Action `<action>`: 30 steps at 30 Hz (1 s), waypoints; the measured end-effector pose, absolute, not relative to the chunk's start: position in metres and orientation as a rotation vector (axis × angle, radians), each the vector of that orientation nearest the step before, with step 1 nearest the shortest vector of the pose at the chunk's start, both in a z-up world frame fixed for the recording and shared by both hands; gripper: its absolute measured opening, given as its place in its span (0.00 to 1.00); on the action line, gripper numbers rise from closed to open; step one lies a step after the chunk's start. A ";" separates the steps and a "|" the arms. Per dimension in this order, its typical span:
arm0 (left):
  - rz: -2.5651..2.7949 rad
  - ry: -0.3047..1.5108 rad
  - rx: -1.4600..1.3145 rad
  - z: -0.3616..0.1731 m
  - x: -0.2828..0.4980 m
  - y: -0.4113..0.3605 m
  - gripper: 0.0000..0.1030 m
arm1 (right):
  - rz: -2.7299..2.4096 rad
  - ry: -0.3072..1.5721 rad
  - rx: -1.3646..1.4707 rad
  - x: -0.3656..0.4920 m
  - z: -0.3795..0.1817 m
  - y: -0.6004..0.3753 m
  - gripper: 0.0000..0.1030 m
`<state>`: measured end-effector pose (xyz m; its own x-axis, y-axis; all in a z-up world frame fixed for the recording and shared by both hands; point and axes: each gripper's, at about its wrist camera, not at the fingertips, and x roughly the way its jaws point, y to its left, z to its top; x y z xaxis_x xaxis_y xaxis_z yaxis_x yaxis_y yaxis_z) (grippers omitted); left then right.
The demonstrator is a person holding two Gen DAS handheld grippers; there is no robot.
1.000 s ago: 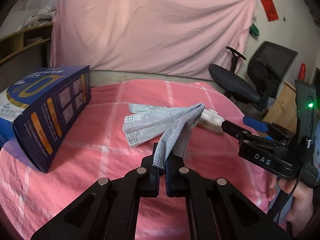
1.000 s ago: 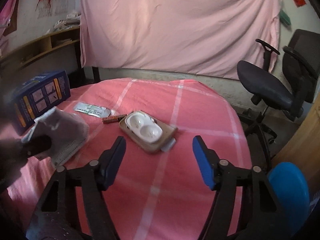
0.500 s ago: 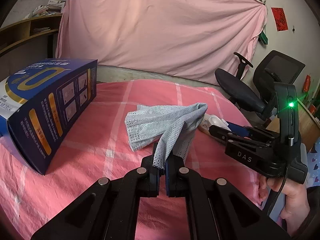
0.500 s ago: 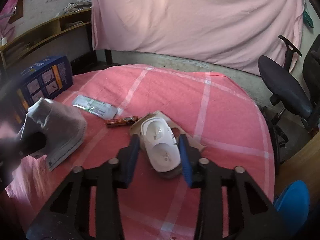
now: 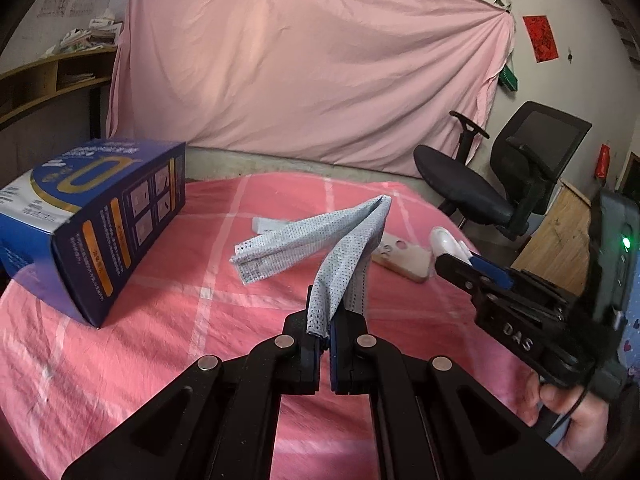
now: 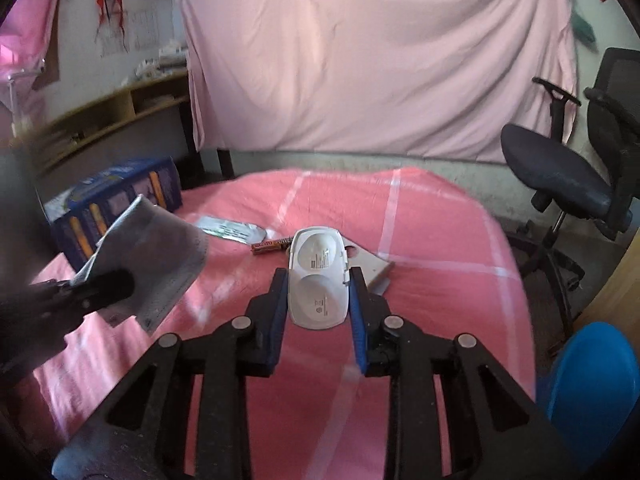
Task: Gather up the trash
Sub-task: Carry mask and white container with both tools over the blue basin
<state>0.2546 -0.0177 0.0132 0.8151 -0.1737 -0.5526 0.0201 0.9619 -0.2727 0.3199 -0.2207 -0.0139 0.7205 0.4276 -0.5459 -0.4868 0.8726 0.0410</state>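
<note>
Your left gripper [image 5: 325, 332] is pinched tight on a grey-blue face mask [image 5: 320, 240], which rises from the fingertips and folds over, clear of the pink checked surface [image 5: 168, 320]. Your right gripper [image 6: 319, 284] clamps a white plastic blister shell [image 6: 318, 276] by its two long sides, with the blue pads [image 6: 280, 300] pressed against it and the shell lifted off the cloth. Just behind the shell lies a flat piece of backing card [image 6: 370, 264], resting on the surface. To its left you have a small brown-red wrapper [image 6: 270, 245] and beyond that a crumpled silver-green packet [image 6: 232, 231], both lying flat and apart from each other. A blue carton [image 5: 92, 216] stands near the left edge of the surface, well apart from the card. In the right wrist view, a blue round object [image 6: 592, 384] shows at the lower right, off the surface; what it is you cannot tell.
</note>
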 end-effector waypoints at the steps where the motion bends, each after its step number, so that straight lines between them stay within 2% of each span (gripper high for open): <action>1: -0.106 0.603 -0.258 0.016 0.252 -0.021 0.01 | 0.502 0.559 -0.109 0.316 -0.010 -0.223 0.52; 15: -0.204 0.360 -0.150 0.082 0.228 -0.086 0.01 | 0.347 0.134 0.014 0.235 0.064 -0.301 0.53; 22: -0.337 0.264 -0.096 0.100 0.234 -0.141 0.01 | 0.188 0.073 0.022 0.216 0.073 -0.349 0.53; 30: -0.479 0.313 -0.056 0.095 0.255 -0.219 0.01 | 0.018 0.118 0.105 0.214 0.067 -0.415 0.53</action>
